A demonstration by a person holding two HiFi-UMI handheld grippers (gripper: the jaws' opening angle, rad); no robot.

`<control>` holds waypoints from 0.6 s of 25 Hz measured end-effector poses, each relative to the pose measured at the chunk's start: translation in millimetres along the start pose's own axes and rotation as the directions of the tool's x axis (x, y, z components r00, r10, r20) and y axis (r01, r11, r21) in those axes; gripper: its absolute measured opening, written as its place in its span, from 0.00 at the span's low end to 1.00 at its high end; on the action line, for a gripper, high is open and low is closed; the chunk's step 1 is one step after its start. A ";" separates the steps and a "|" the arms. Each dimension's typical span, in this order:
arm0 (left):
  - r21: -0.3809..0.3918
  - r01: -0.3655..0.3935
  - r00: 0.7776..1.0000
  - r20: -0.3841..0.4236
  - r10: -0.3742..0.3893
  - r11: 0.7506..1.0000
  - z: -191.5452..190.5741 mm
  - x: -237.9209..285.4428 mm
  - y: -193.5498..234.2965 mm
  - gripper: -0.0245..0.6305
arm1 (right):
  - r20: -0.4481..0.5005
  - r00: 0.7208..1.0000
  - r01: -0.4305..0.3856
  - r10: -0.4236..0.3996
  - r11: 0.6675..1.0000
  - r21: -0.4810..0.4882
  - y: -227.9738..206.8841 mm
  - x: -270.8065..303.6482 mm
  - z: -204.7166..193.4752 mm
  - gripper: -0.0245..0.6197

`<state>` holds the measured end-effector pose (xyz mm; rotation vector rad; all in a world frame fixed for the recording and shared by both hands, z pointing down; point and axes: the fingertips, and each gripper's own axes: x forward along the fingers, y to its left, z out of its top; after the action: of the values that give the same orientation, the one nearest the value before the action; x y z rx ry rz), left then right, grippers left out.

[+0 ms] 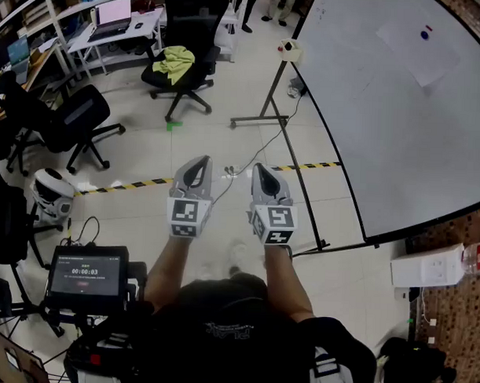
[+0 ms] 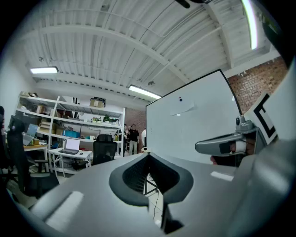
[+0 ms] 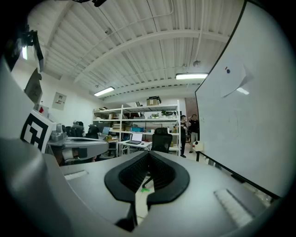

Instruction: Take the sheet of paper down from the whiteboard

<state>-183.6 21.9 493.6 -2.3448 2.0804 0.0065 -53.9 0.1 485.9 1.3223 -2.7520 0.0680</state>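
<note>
A white sheet of paper [image 1: 416,45] hangs on the whiteboard [image 1: 384,129] at the right, pinned by a small dark magnet [image 1: 425,33]. The right gripper view shows the paper [image 3: 235,79] high on the board, with one lower corner curling. In the left gripper view the paper [image 2: 181,108] is far off. My left gripper [image 1: 198,163] and right gripper [image 1: 261,169] are held side by side in front of me, level, both shut and empty, well short of the board.
The whiteboard stands on a metal frame [image 1: 268,109] with feet on the tiled floor. Black-and-yellow tape [image 1: 138,183] crosses the floor. Office chairs [image 1: 182,59], a desk with a laptop [image 1: 112,16] and shelves lie to the left. A screen on a stand [image 1: 86,274] is at my lower left.
</note>
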 end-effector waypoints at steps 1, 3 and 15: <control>-0.010 0.001 1.000 -0.002 -0.001 1.000 -1.5 -0.2 -1.5 0.04 | -0.005 1.000 0.003 -0.003 1.000 0.003 -1.5 -2.1 -1.3 0.06; -0.026 0.003 1.000 -0.008 -0.003 1.000 -5.4 -0.9 -3.6 0.04 | -0.013 1.000 0.007 -0.007 1.000 0.008 -4.4 -5.3 -3.4 0.06; 0.009 0.046 0.998 -0.046 -0.045 0.999 -21.0 37.6 -8.1 0.04 | 0.007 1.000 0.027 -0.028 0.998 0.049 -33.5 23.0 -10.8 0.06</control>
<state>-171.1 -14.6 514.4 -2.4089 2.0412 -0.0581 -41.4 -37.8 499.0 1.3748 -2.7542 0.1295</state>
